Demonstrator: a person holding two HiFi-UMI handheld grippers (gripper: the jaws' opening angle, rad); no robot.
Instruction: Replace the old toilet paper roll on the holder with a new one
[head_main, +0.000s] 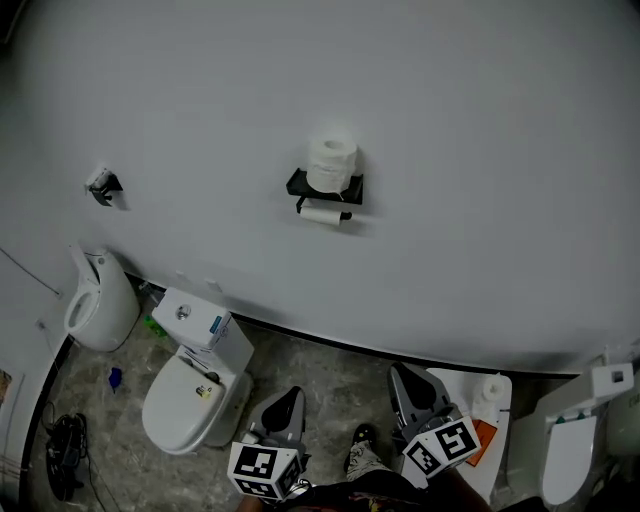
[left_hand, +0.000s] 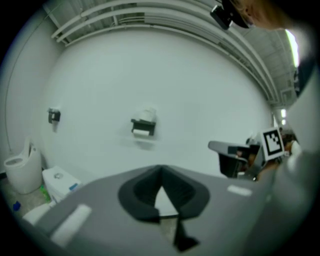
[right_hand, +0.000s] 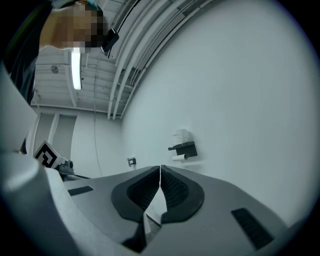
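The holder (head_main: 325, 189) is a small black shelf fixed on the white wall (head_main: 480, 150), and it is well apart from both tongs. A full new roll (head_main: 331, 163) stands upright on top of it. The old roll (head_main: 322, 213) hangs below it, lying level, and it looks thin.

I judge that both rolls are very light and soft. The paper tears easily and a hard squeeze will flatten the roll. The thin old roll is probably mostly a cardboard tube, so it should be stiffer, and it can be pinched at one free end. The new roll is better taken across its round side with a gentle squeeze, or with one jaw inside the middle hole.

The left tongs (left_hand: 160, 172) are pressed together with nothing between them. The right tongs (right_hand: 160, 170) are pressed together too, and also empty.

The wall is smooth and plain, so nothing stands in the way near the holder. A white toilet (head_main: 190, 385) stands below and to the left, on a grey, stone-like floor (head_main: 330, 380).
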